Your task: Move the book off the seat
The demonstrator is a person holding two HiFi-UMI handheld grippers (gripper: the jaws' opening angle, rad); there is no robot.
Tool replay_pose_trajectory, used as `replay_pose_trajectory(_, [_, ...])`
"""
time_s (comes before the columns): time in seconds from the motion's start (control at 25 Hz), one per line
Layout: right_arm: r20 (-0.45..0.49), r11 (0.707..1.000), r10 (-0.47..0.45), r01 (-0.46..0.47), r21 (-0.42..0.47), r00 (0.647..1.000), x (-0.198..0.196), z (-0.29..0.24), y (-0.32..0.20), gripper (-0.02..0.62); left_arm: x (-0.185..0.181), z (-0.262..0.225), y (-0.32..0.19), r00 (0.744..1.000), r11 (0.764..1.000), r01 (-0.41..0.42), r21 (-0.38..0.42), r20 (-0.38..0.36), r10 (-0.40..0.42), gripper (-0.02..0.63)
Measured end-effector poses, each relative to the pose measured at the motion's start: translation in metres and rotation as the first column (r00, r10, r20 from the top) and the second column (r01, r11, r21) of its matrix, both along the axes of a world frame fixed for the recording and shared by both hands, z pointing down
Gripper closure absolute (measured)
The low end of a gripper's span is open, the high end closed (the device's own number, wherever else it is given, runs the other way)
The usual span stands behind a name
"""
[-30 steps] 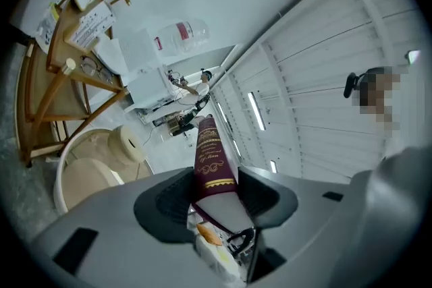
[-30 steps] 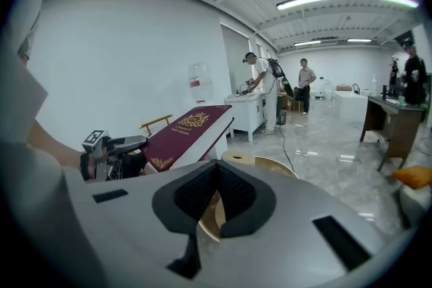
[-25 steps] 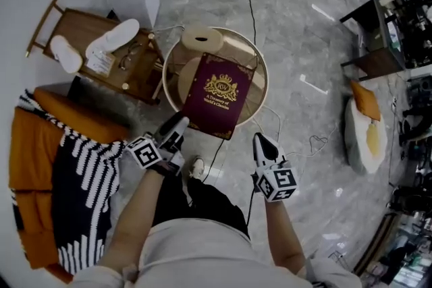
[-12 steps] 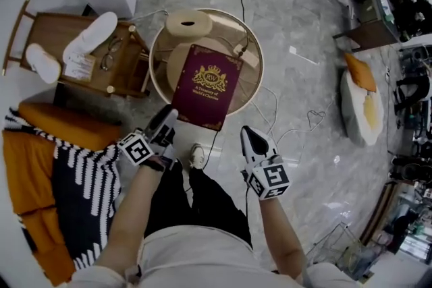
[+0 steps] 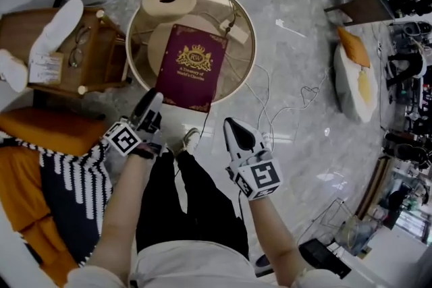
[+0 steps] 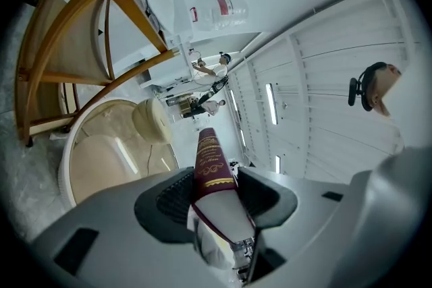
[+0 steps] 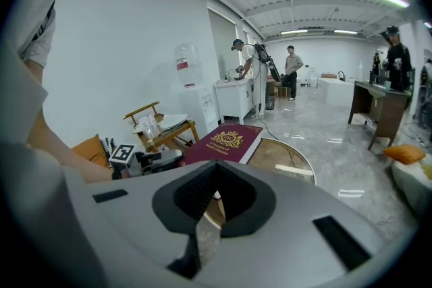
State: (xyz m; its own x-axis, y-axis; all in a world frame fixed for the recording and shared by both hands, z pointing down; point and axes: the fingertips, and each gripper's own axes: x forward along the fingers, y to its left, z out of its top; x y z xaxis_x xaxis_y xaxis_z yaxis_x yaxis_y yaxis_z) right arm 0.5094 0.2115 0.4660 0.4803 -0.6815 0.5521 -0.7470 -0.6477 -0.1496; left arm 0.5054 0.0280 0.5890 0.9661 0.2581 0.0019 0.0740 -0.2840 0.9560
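Left gripper view: the left gripper has its jaws closed on the near edge of the dark red book – the pads press on both covers, held apart by the book's thickness. In the head view the book lies out over the round seat, gripped at its lower left corner; it seems lifted a little off the seat, though the steep angle makes that hard to tell. The right gripper hangs near the book's lower right corner, apart from it – jaws together, nothing between them
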Motion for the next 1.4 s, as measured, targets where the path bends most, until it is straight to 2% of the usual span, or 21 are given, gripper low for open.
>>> replay_pose_trajectory(0.48, [0.047,1.000,-0.021,0.020,0.022,0.999,0.032,0.076,0.006,0.574,0.022,0.086,0.005,0.996,0.998,0.032,0.063,0.087,-0.037,0.394])
replay_pose_trajectory(0.88, [0.066,0.998,-0.061,0.060,0.022,0.996,0.051,0.108,0.018,0.574,0.033,0.145,0.017,0.980,0.994,0.092,0.062,0.169,-0.102,0.397])
replay_pose_trajectory(1.0, [0.089,0.997,-0.071,0.069,0.023,0.993,0.049,0.120,0.026,0.574,0.031,0.160,0.013,0.971,0.989,0.104,0.103,0.203,-0.123,0.405])
replay_pose_trajectory(1.16, [0.111,0.996,-0.085,0.082,0.026,0.990,0.045,0.135,0.030,0.574,0.028,0.178,0.017,0.969,0.982,0.040,0.186,0.231,-0.083,0.410])
replay_pose_trajectory(1.24, [0.119,0.996,-0.090,0.087,0.026,0.989,0.045,0.140,0.034,0.574,0.028,0.180,0.020,0.968,0.975,0.037,0.218,0.234,-0.089,0.413])
replay_pose_trajectory(1.4, [0.131,0.995,-0.095,0.093,0.025,0.987,0.050,0.150,0.039,0.574,0.031,0.185,0.022,0.960,0.935,0.028,0.354,0.251,-0.123,0.436])
